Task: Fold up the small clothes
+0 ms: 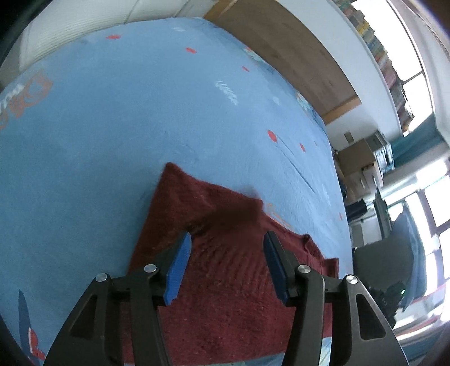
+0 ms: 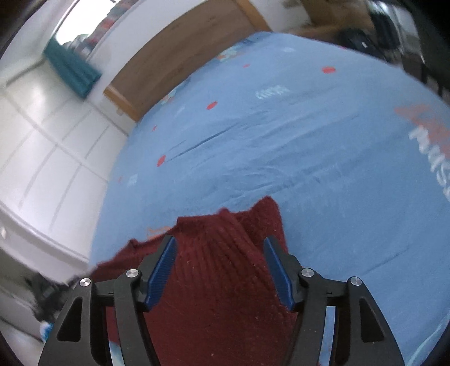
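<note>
A dark red knitted garment lies on a blue printed bedsheet. My left gripper is open, its blue pads apart above the garment, holding nothing. In the right wrist view the same red garment lies bunched on the sheet, with a raised fold at its far edge. My right gripper is open over it, with the knit showing between the fingers. Whether the pads touch the cloth cannot be told.
A wooden headboard runs along the far side of the bed. A white pillow sits at the far left. Boxes and dark furniture stand beyond the bed's right edge. White cabinet doors stand left of the bed.
</note>
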Action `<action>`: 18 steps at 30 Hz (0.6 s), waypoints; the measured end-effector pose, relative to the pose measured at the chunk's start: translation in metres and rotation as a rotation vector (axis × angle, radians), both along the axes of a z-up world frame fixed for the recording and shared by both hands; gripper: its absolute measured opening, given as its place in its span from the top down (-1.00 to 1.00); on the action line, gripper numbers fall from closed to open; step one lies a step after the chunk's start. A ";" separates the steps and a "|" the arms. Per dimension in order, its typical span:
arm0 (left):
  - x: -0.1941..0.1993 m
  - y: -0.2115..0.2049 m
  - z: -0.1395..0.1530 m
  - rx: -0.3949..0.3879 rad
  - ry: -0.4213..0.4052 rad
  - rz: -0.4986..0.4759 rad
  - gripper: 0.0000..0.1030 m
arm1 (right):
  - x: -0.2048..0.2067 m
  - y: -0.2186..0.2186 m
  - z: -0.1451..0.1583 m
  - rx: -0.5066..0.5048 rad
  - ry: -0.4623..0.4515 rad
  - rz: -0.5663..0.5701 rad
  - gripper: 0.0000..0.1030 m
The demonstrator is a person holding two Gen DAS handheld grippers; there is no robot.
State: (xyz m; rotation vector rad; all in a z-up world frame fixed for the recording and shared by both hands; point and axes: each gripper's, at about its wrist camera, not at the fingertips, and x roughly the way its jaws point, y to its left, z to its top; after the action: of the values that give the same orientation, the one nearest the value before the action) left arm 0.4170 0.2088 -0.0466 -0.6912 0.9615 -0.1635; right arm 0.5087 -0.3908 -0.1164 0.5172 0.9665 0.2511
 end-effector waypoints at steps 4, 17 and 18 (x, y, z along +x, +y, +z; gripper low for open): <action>0.008 -0.037 0.000 0.091 -0.013 -0.077 0.07 | 0.004 0.029 0.002 -0.079 -0.022 0.086 -0.28; 0.021 -0.074 -0.063 0.303 0.056 -0.134 0.08 | 0.021 0.087 -0.053 -0.318 0.052 0.246 -0.28; 0.018 -0.073 -0.062 0.301 0.052 -0.137 0.08 | 0.020 0.080 -0.056 -0.313 0.053 0.241 -0.28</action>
State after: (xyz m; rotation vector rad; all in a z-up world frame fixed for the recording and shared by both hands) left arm 0.4352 0.1358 -0.1086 -0.3546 1.0572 -0.1180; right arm 0.5291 -0.3110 -0.1728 0.1205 1.0972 0.2958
